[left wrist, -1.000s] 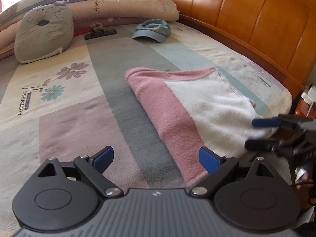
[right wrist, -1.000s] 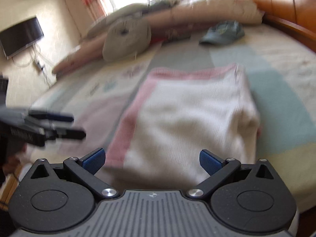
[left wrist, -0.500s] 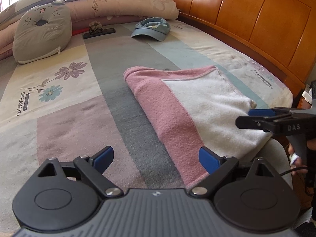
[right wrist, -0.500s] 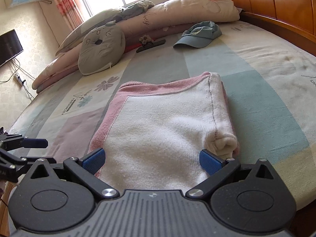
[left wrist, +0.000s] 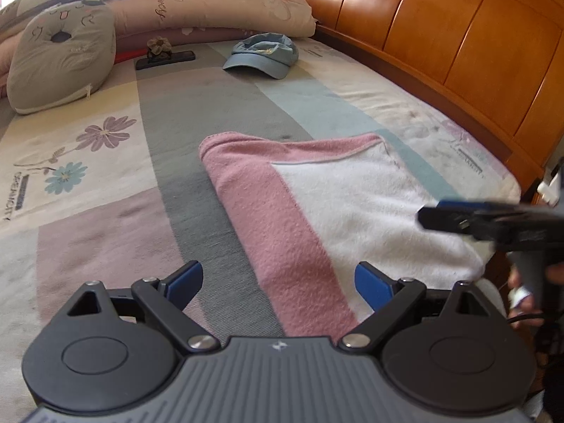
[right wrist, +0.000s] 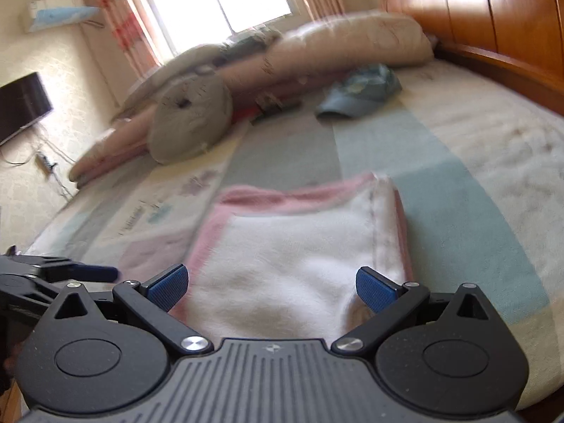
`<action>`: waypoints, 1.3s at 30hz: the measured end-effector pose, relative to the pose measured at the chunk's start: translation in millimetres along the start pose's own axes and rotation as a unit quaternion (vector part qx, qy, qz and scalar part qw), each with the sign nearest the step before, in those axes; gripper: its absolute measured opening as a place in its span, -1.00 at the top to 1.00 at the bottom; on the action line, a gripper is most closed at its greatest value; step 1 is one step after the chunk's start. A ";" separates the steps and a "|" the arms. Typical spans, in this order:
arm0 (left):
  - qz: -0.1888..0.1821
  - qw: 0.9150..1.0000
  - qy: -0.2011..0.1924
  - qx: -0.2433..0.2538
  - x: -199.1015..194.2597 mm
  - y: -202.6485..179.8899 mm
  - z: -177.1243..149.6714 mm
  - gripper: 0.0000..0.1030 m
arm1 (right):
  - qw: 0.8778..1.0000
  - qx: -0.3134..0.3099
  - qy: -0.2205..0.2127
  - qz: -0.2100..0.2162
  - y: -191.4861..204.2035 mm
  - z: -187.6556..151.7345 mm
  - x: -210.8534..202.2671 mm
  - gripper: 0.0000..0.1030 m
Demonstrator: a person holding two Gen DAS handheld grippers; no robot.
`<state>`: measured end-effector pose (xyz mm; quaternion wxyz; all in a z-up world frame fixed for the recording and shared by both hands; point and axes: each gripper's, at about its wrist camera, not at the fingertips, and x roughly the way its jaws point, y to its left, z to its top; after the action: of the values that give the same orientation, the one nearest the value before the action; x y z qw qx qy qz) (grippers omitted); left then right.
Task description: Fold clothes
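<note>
The towel [left wrist: 352,211] lies on the bed [left wrist: 105,211] as a neat layered rectangle, just ahead of both claws. The left claw [left wrist: 278,278] and right claw [right wrist: 273,287] are spread, holding nothing. Whether more folds are wanted, I cannot tell.

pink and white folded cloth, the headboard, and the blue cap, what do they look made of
The folded cloth looks like fleece or terry: matte, fuzzy nap, soft rounded fold edges. The headboard looks like varnished wood: orange-brown panels with grain and glossy window glare. The blue cap seems a washed cotton or denim, matte and slumped; the weave is too small to tell.
</note>
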<state>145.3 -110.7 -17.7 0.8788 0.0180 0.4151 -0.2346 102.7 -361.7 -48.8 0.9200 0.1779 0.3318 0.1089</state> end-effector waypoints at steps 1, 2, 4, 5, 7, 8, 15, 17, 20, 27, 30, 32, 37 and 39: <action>-0.004 1.000 -0.001 -0.009 1.2 4.0 0.7 -0.81 | 1.000 0.014 -0.003 0.010 -6.0 -1.1 -0.3 -1.00; -0.008 1.000 -0.003 -0.017 2.3 8.1 1.4 -0.81 | 0.999 0.028 -0.009 0.023 -11.8 -2.2 -2.1 -1.00; -0.017 0.999 -0.005 -0.037 5.4 16.5 3.3 -0.81 | 0.997 0.051 -0.020 0.045 -21.3 0.3 -9.5 -1.00; -0.021 0.998 -0.007 -0.051 8.1 21.2 4.9 -0.81 | 0.996 0.063 -0.025 0.053 -26.5 2.7 -13.4 -1.00; -0.037 0.996 -0.010 -0.081 14.7 29.4 7.4 -0.81 | 0.995 0.085 -0.030 0.050 -40.0 9.6 -18.8 -1.00; -0.049 0.994 -0.010 -0.098 19.2 33.5 8.0 -0.81 | 0.994 0.099 -0.025 0.048 -49.2 13.0 -17.9 -1.00; -0.127 0.962 0.054 -0.235 69.0 68.8 1.4 -0.80 | 0.981 0.165 0.085 0.052 -101.8 28.8 22.5 -1.00; -0.142 0.953 0.075 -0.258 80.8 75.9 0.7 -0.80 | 0.976 0.174 0.110 0.067 -111.4 32.4 33.9 -1.00; -0.157 0.947 0.085 -0.266 92.9 79.5 3.3 -0.81 | 0.968 0.192 0.136 0.092 -123.4 40.1 48.6 -1.00; -0.216 0.929 0.087 -0.289 122.9 81.3 16.3 -0.83 | 0.949 0.237 0.144 0.151 -136.0 49.2 76.5 -1.00; -0.241 0.915 0.090 -0.309 136.8 84.9 22.2 -0.92 | 0.948 0.232 0.149 0.161 -132.0 57.8 91.4 -1.00; -0.248 0.909 0.094 -0.320 139.4 86.5 23.1 -0.92 | 0.946 0.229 0.158 0.169 -130.5 55.4 88.8 -1.00; -0.276 0.897 0.129 -0.321 129.3 82.0 5.6 -0.92 | 0.939 0.223 0.182 0.191 -126.9 46.5 78.2 -1.00; -0.285 0.895 0.136 -0.314 127.0 82.2 0.6 -0.92 | 0.935 0.220 0.191 0.200 -125.5 42.9 74.0 -1.00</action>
<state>250.1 -88.3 -124.5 0.6691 -0.3462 0.5702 -0.3277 196.9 -463.7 -110.6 0.7364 0.4143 0.4746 0.2467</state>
